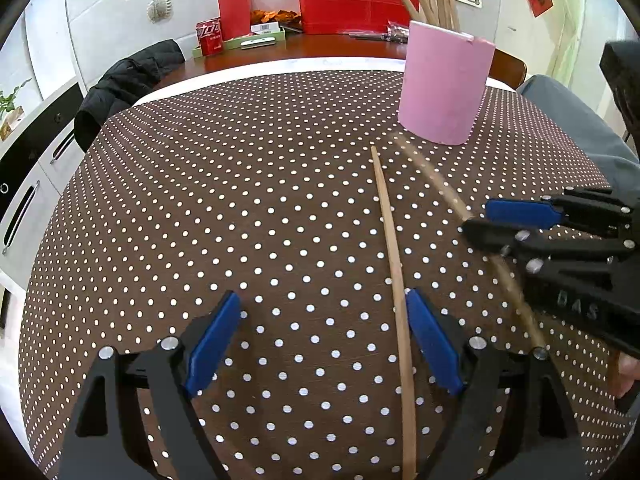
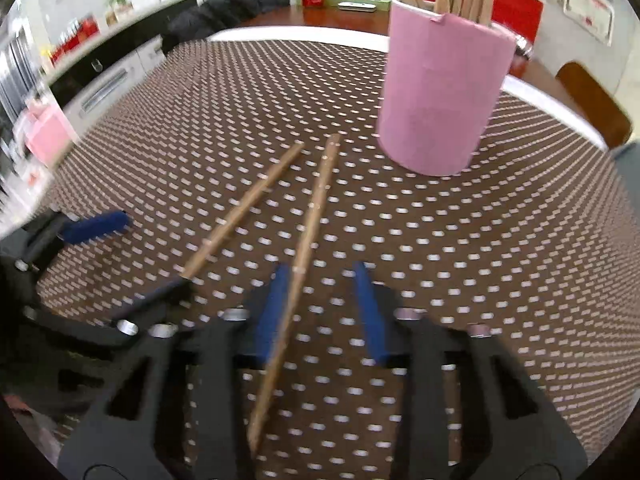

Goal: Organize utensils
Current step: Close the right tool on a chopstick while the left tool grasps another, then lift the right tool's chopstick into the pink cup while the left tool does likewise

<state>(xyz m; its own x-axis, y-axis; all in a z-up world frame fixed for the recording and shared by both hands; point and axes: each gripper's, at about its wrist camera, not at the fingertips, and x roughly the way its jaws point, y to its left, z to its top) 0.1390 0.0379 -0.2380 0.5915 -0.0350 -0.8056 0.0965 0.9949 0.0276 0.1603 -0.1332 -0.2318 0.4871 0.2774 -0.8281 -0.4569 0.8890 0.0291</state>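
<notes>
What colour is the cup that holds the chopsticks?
Pink. The cup shows best in the right wrist view.

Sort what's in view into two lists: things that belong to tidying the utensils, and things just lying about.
Belongs to the job:
- chopstick between the left gripper's open fingers
- chopstick between the right gripper's open fingers
- pink holder, already holding chopsticks

Just lying about:
- red cans
- black jacket
- red bag
- polka-dot tablecloth
</notes>
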